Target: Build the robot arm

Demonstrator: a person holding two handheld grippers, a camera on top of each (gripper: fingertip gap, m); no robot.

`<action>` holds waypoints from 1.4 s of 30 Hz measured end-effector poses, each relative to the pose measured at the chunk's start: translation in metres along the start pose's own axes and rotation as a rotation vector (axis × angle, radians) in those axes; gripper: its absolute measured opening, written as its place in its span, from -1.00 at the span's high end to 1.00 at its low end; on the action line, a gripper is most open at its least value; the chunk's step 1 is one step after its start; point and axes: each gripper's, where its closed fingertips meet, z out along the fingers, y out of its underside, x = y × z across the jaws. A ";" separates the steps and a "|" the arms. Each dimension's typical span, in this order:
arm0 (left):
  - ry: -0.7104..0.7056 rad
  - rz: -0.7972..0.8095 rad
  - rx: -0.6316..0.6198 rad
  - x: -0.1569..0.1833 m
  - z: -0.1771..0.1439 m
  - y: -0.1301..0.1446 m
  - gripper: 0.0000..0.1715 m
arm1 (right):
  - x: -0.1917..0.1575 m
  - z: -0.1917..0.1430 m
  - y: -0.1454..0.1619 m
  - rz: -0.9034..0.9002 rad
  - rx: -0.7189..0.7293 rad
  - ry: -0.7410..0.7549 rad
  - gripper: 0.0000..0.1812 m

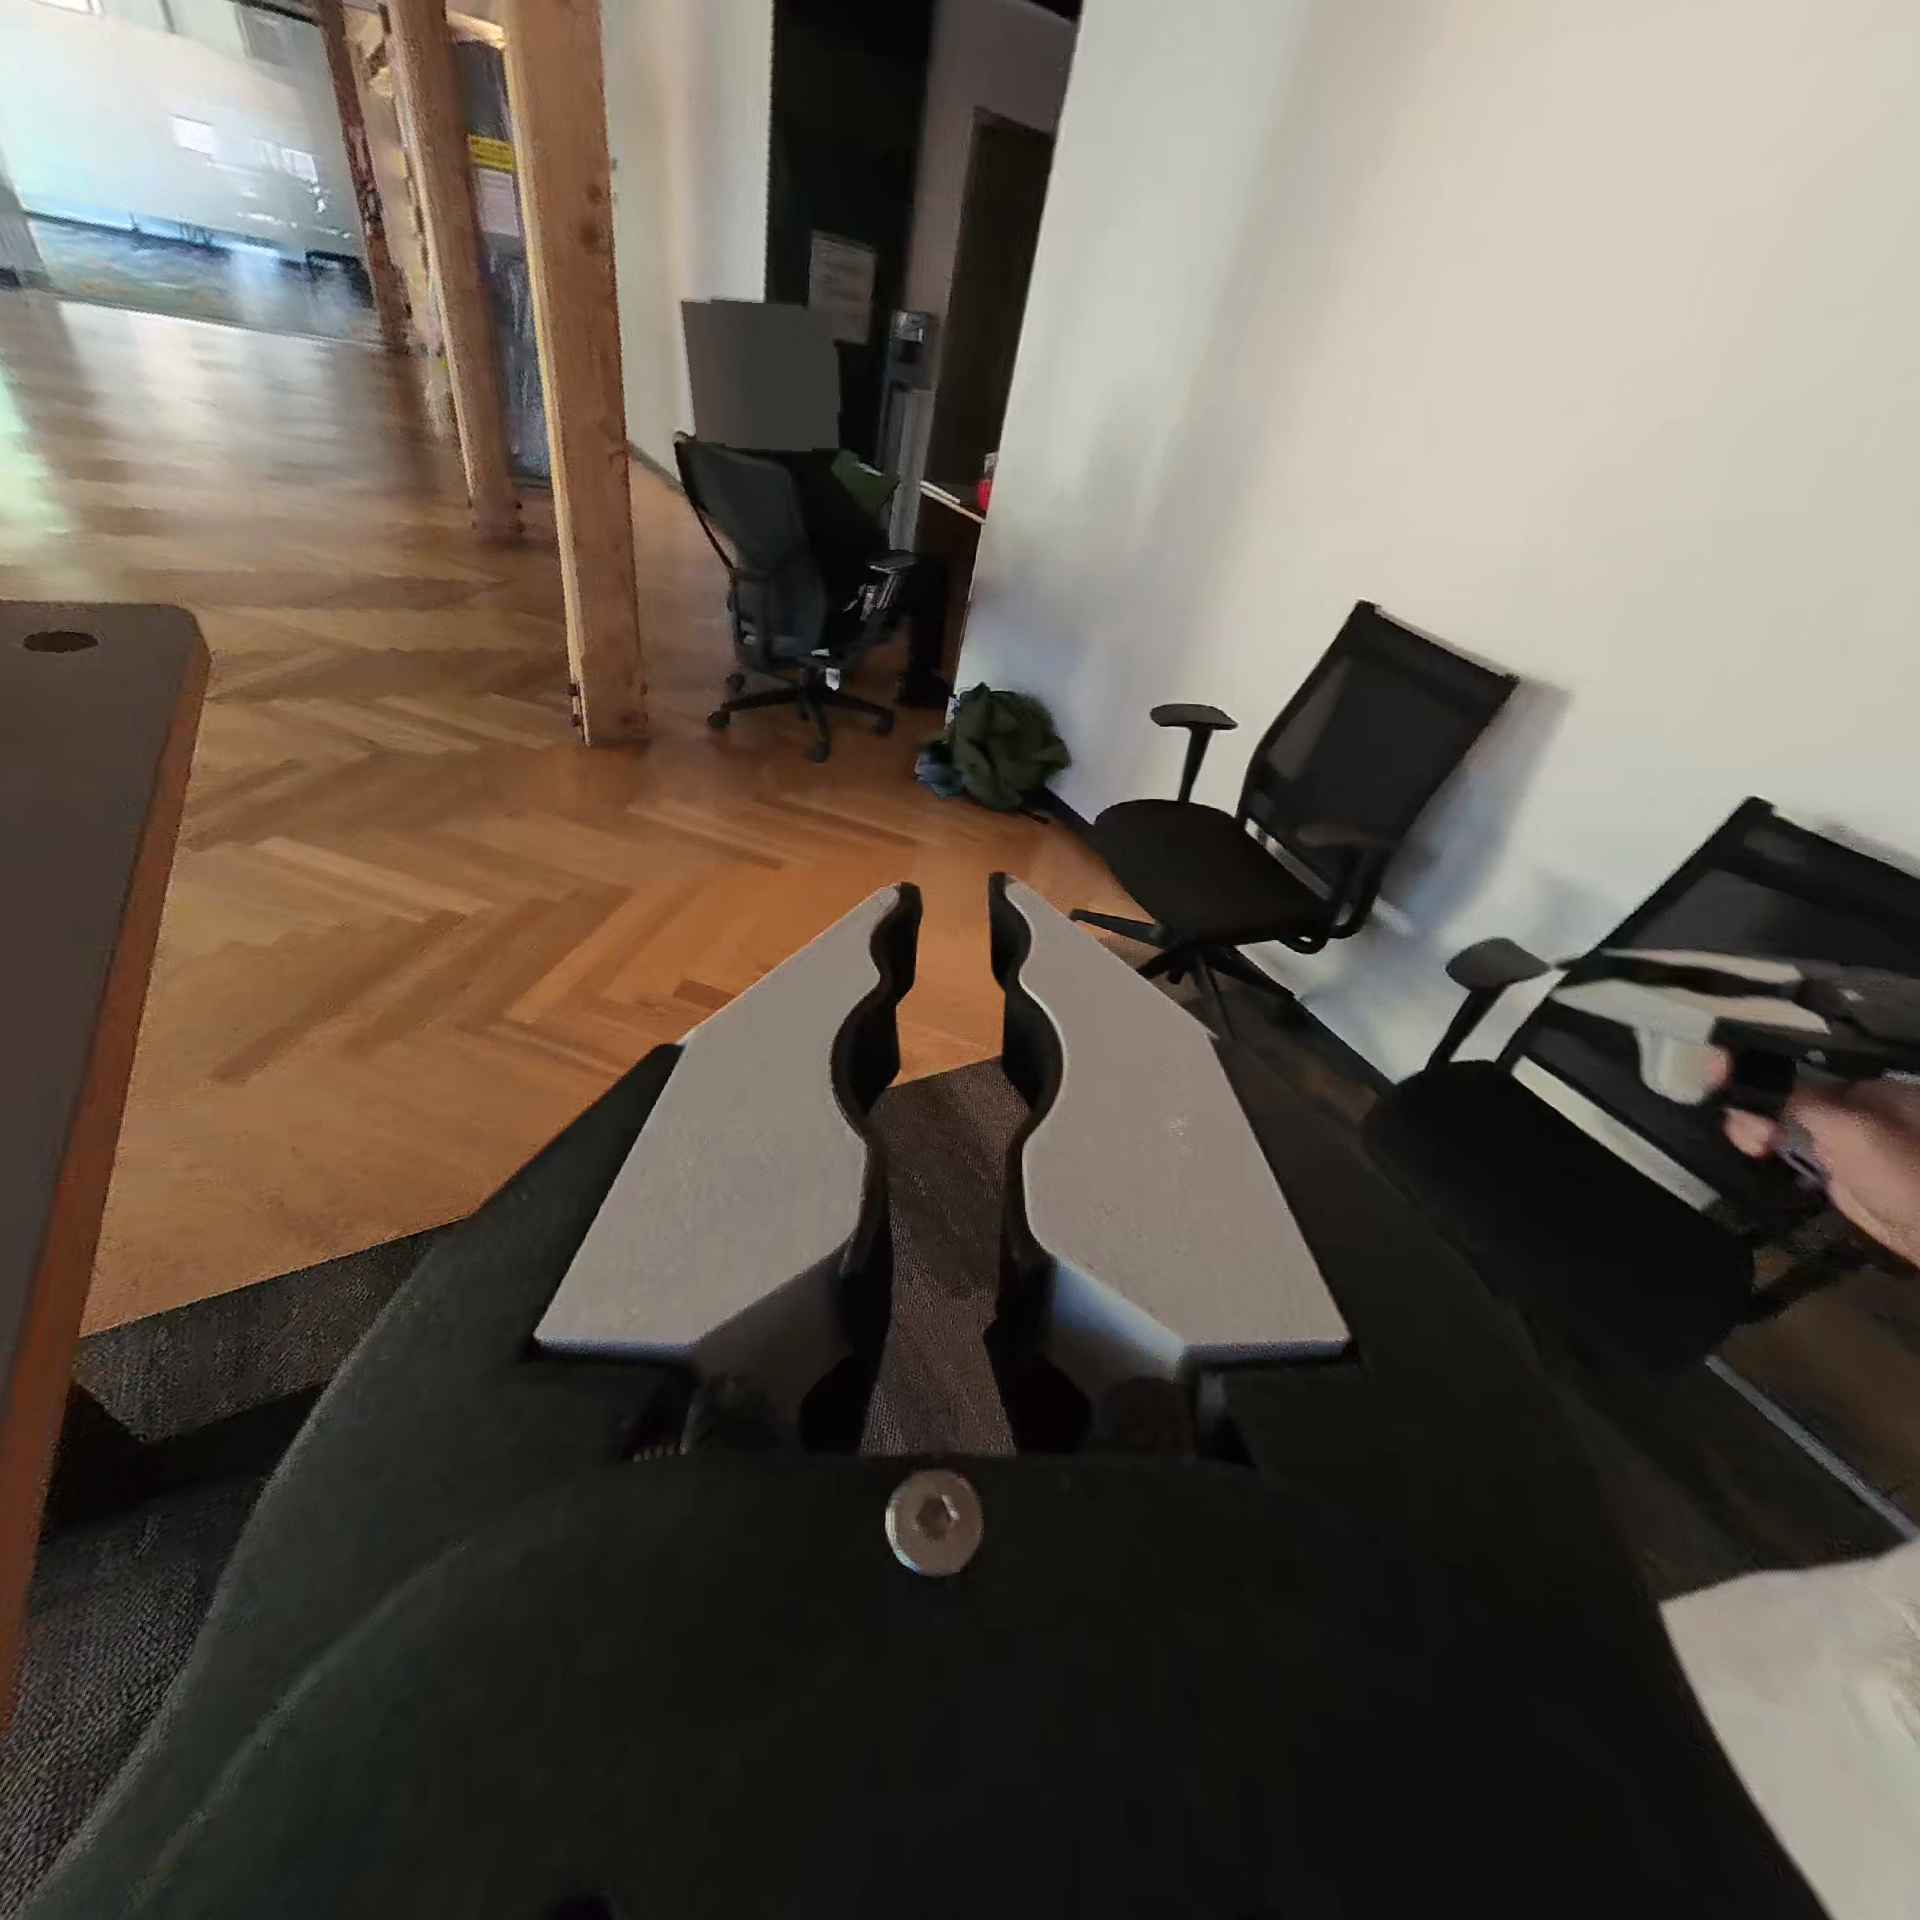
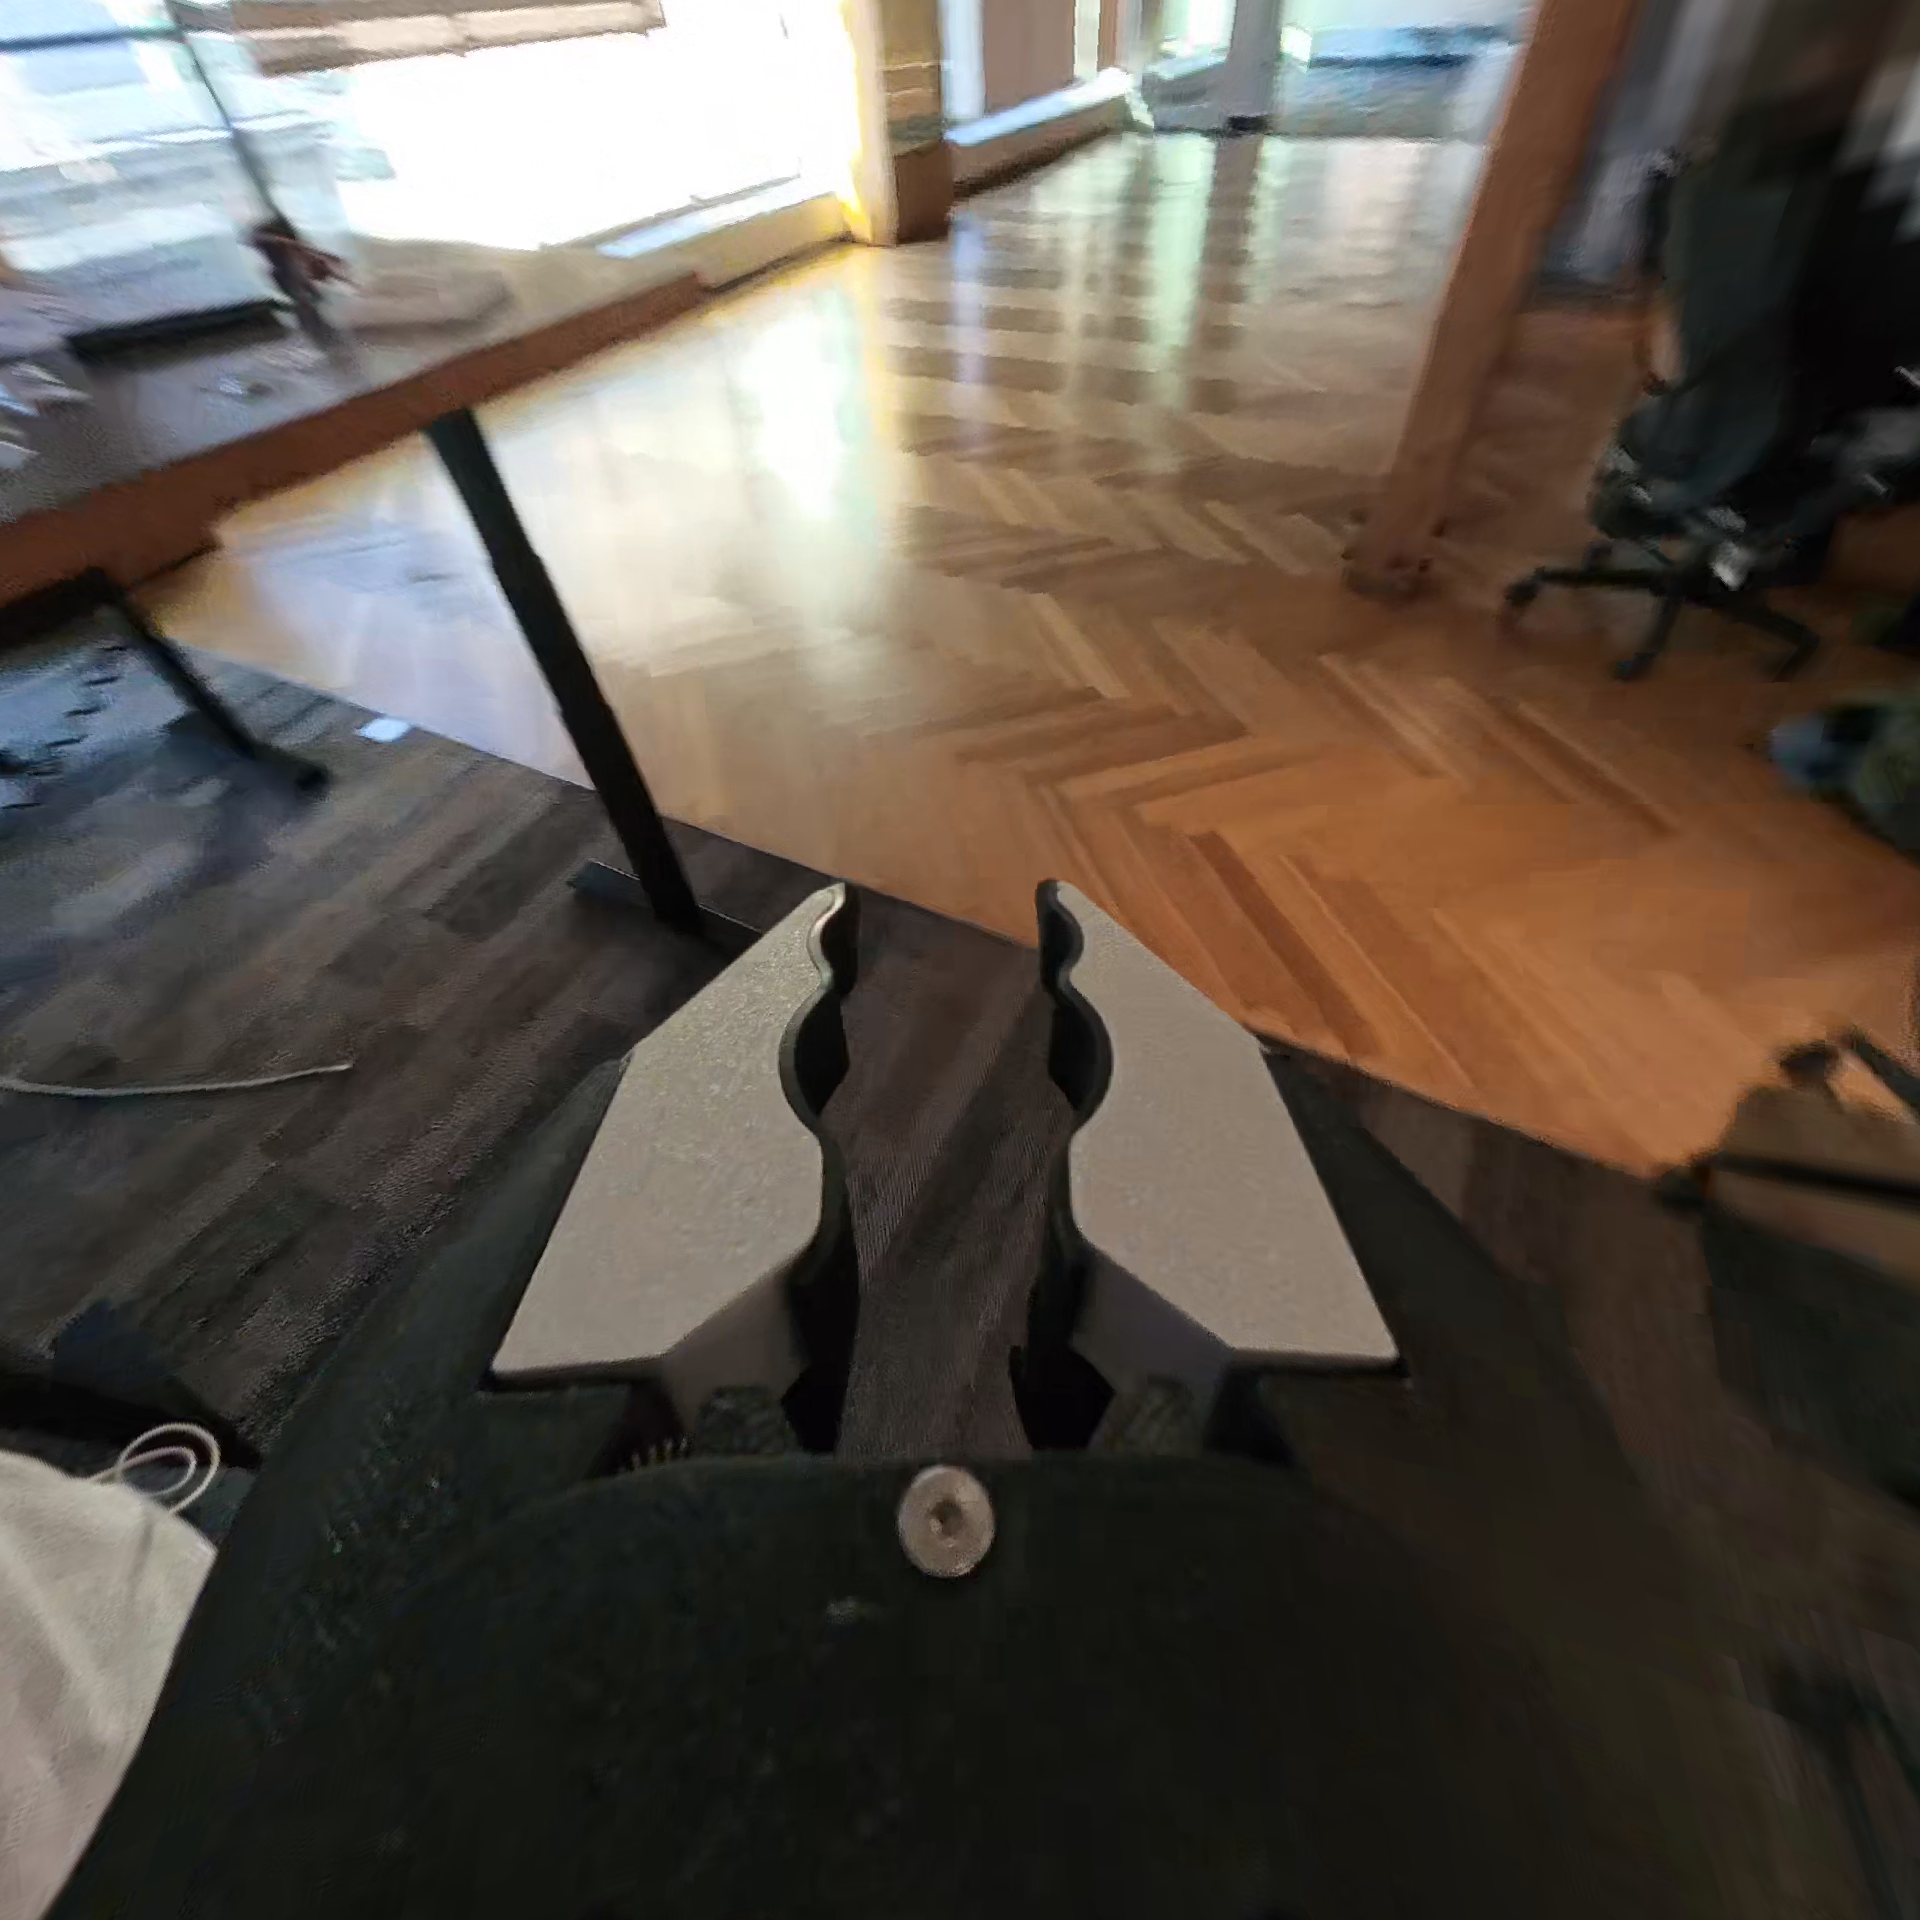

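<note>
My left gripper [image 1: 954, 891] is held in the air over a dark carpet and a herringbone wood floor [image 1: 436, 914]. Its grey fingers stand a small gap apart and hold nothing. My right gripper [image 2: 943, 902] is also in the air, open a little wider and empty, pointing at the floor near a black table leg [image 2: 561, 665]. The right gripper also shows at the right edge of the left wrist view [image 1: 1621, 982], held by a hand, in front of a black chair.
A dark wooden table [image 1: 94, 935] stands at the left; its top [image 2: 312, 364] carries blurred items. Black office chairs [image 1: 1278, 831] line the white wall at right. Wooden posts [image 1: 582, 416] rise from the floor. A green bag [image 1: 997, 743] lies by the wall.
</note>
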 end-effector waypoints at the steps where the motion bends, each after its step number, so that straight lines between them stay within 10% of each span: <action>1: -0.027 0.008 -0.006 -0.009 0.012 -0.003 0.86 | 0.004 0.031 -0.025 -0.046 0.025 -0.056 0.63; 6: -0.330 0.078 -0.025 -0.087 0.023 -0.008 0.86 | -0.017 0.193 -0.103 -0.256 0.025 -0.305 0.63; 16: -0.631 0.076 -0.067 -0.249 -0.004 0.010 0.76 | -0.205 0.459 -0.151 -0.338 0.086 -0.739 0.62; 28: -0.894 -0.065 -0.139 -0.382 0.026 0.018 0.83 | -0.398 0.605 -0.180 -0.608 -0.024 -1.391 0.67; 42: -1.245 -0.308 -0.328 -0.462 0.081 0.071 0.80 | -0.547 0.606 -0.130 -1.186 -0.339 -2.124 0.80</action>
